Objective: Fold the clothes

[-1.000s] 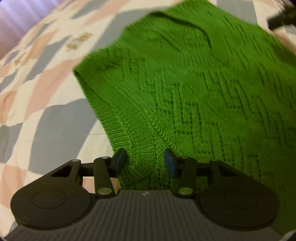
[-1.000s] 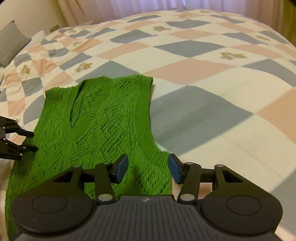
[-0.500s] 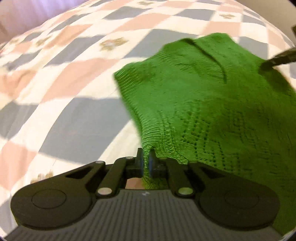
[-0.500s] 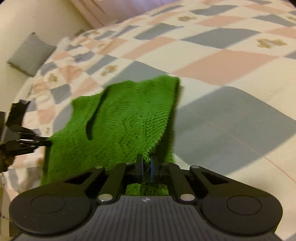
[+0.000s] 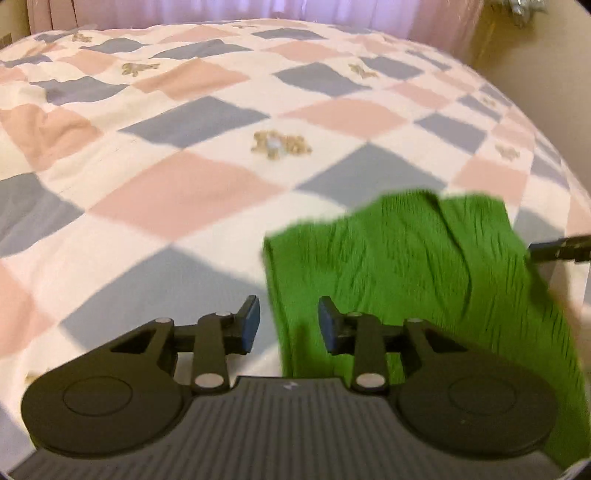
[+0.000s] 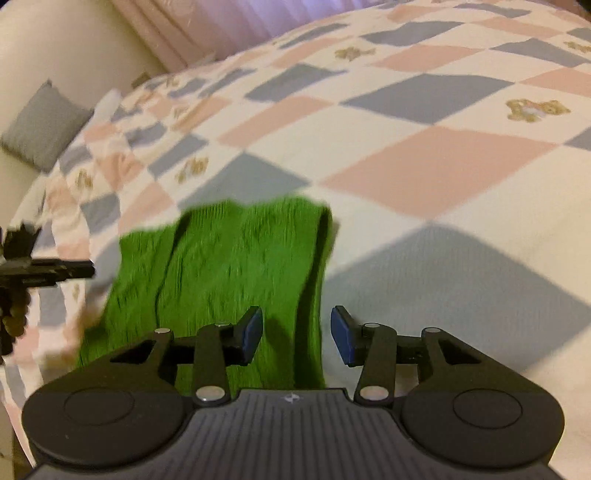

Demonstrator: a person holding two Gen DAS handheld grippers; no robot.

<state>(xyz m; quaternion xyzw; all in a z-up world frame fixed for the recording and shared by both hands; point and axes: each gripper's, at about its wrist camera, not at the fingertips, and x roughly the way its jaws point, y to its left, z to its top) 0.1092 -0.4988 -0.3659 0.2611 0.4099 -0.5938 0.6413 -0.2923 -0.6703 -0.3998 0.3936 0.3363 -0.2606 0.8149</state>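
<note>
A green knitted vest (image 5: 406, 266) lies on the checked bedspread, blurred by motion. In the left wrist view its left edge runs between the fingers of my left gripper (image 5: 288, 325), which stands open. In the right wrist view the vest (image 6: 229, 273) has its right edge between the fingers of my right gripper (image 6: 295, 332), also open. Each view catches the other gripper's dark tip at the frame's side: the right one (image 5: 557, 249) and the left one (image 6: 44, 273).
The bedspread (image 5: 192, 155) of pink, grey and cream diamonds stretches wide beyond the vest. A grey cushion (image 6: 42, 127) leans on the cream wall at the far left. Curtains (image 5: 258, 11) hang behind the bed.
Both grippers were open a second ago, shut on the vest's bottom corners half a second ago, and now stand open again. The vest looks shorter, drawn up toward its neckline.
</note>
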